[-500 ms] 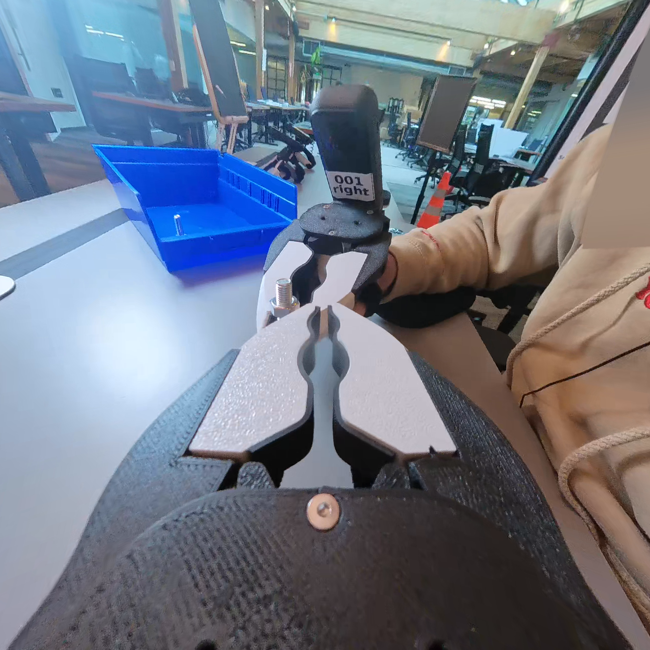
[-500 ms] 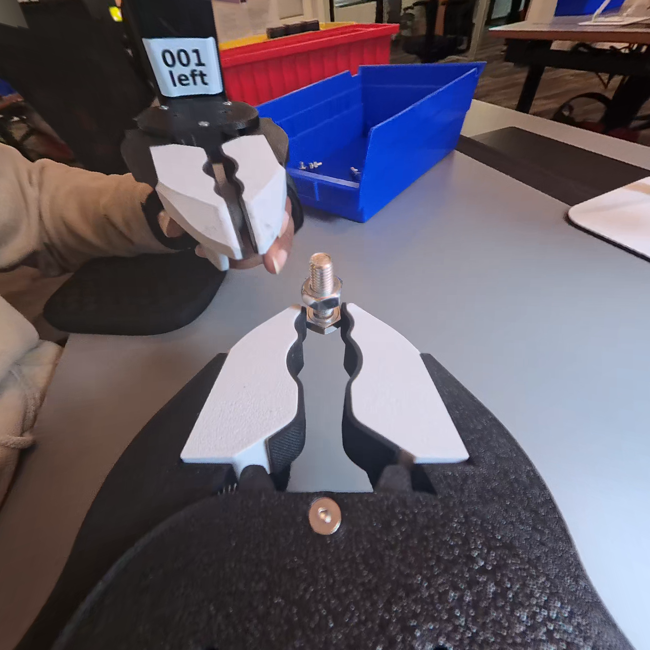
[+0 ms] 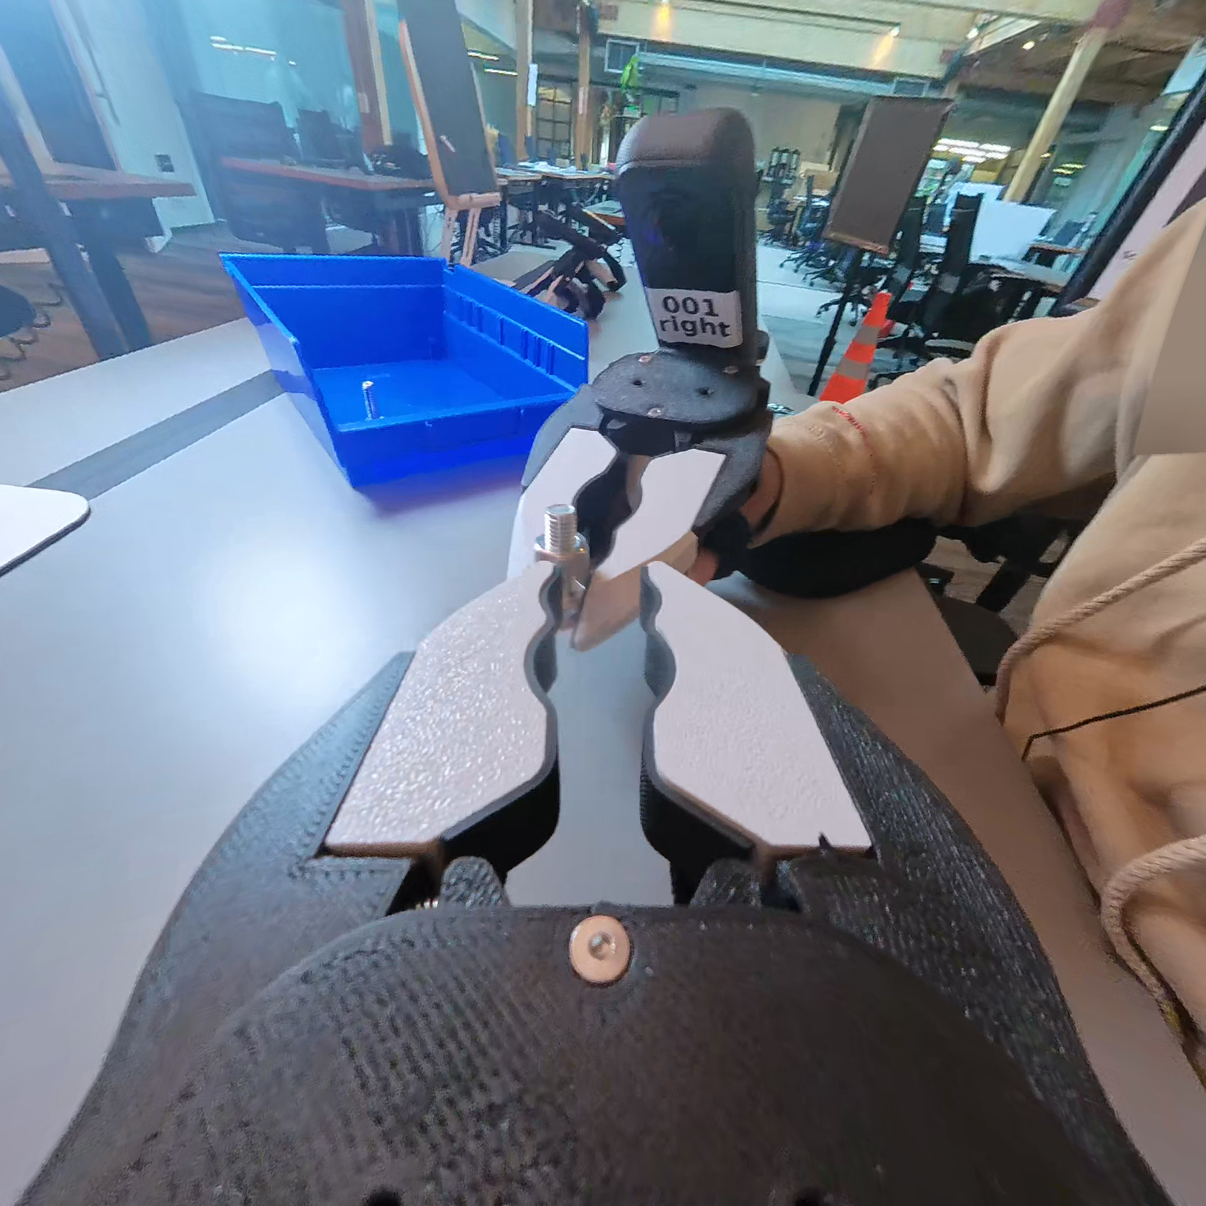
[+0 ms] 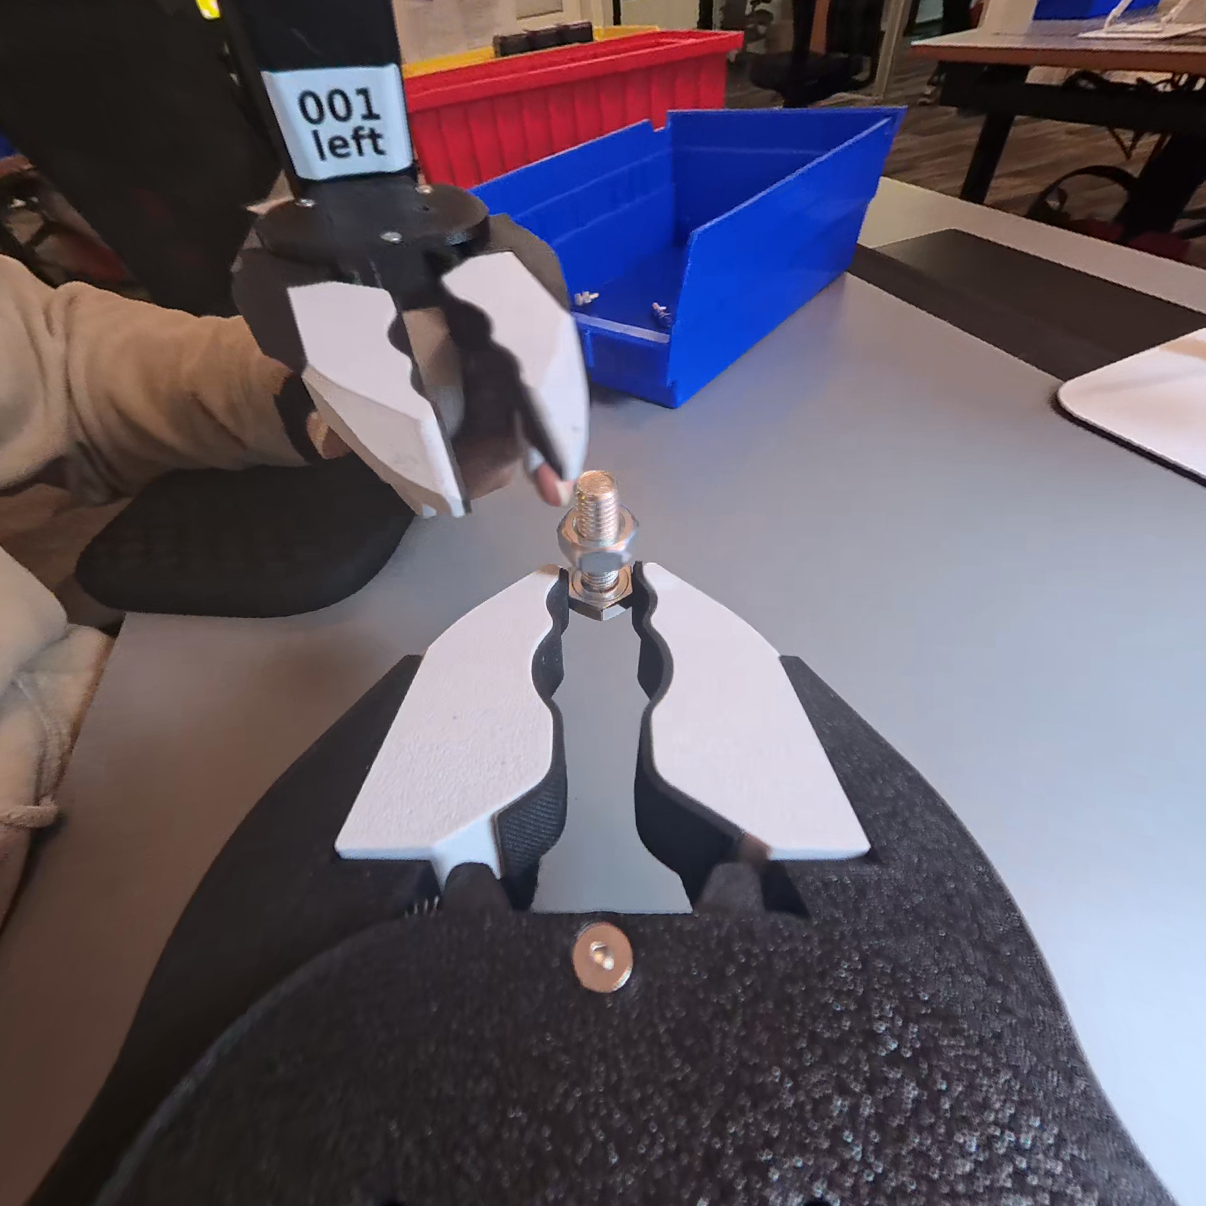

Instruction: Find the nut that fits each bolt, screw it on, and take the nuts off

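Observation:
A steel bolt [image 4: 595, 496] stands upright with a hex nut [image 4: 597, 536] threaded partway down it. My right gripper [image 4: 597, 584] is shut on the bolt's hex head just above the grey table [image 4: 881, 555]. My left gripper [image 4: 502, 486] is open and empty, its tips just left of the bolt's top. In the left wrist view the bolt [image 3: 560, 522] and nut [image 3: 560, 543] rise by the tip of my left gripper's [image 3: 600, 581] left finger. The right gripper [image 3: 577, 590] faces it from beyond. The bolt's head is hidden there.
A blue bin [image 4: 770, 293] with small fasteners [image 4: 587, 298] stands behind the bolt, and a red bin [image 4: 561, 98] behind that. Another blue bin [image 3: 444, 450] holds an upright bolt [image 3: 367, 399]. A white pad [image 4: 1142, 404] lies at the right. A person's sleeves flank the table edge.
My left gripper has opened and moved closer to the bolt. The right gripper still holds the bolt upright in about the same place.

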`<state>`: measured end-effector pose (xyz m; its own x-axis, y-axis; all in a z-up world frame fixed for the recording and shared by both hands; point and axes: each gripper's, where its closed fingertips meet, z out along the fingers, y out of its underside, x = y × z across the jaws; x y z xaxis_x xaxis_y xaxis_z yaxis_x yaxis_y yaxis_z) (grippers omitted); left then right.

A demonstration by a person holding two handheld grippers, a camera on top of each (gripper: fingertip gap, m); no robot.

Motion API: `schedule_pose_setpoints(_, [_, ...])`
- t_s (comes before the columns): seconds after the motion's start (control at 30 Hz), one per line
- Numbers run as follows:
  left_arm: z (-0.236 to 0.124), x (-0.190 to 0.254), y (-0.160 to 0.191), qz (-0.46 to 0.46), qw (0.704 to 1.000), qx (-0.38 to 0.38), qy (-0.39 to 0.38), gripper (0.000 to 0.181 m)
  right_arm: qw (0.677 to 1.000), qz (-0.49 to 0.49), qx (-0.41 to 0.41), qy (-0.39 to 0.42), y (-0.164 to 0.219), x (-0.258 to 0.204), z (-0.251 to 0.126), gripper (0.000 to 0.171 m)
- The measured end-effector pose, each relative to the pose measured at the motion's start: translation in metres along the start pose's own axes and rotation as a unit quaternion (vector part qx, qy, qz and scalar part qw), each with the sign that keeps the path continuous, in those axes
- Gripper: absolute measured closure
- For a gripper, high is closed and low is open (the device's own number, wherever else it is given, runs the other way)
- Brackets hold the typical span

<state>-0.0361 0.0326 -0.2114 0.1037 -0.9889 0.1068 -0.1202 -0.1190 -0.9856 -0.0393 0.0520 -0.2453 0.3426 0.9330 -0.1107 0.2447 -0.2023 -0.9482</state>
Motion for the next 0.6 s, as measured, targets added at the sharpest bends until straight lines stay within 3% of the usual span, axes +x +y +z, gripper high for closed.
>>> schedule_pose_setpoints(0.1, [0.007, -0.002, 0.007, 0.007, 1.0, -0.015, -0.012, 0.142, 1.0, -0.011, -0.01, -0.019, 0.002, -0.013, 0.006, 0.153])
schedule_pose_setpoints(0.2, [0.008, 0.004, 0.01, 0.01, 1.0, -0.022, 0.003, 0.146, 1.0, -0.006, -0.011, -0.013, 0.002, -0.008, 0.005, 0.153])
schedule_pose_setpoints(0.27, [0.001, 0.014, 0.003, -0.006, 0.999, -0.007, 0.05, 0.178, 1.0, 0.01, -0.011, 0.012, 0.003, 0.006, 0.0, 0.153])
schedule_pose_setpoints(0.37, [-0.002, 0.004, -0.002, -0.016, 0.999, 0.006, 0.027, 0.171, 1.0, 0.014, -0.014, 0.023, 0.004, 0.014, -0.003, 0.153])
schedule_pose_setpoints(0.5, [0.004, -0.004, 0.006, -0.014, 1.0, -0.007, -0.002, 0.146, 1.0, -0.006, -0.022, -0.008, 0.005, -0.006, 0.006, 0.153])
schedule_pose_setpoints(0.6, [0.009, 0.0, 0.011, -0.004, 1.0, -0.017, 0.004, 0.147, 0.999, -0.013, -0.027, -0.021, 0.006, -0.014, 0.009, 0.153])
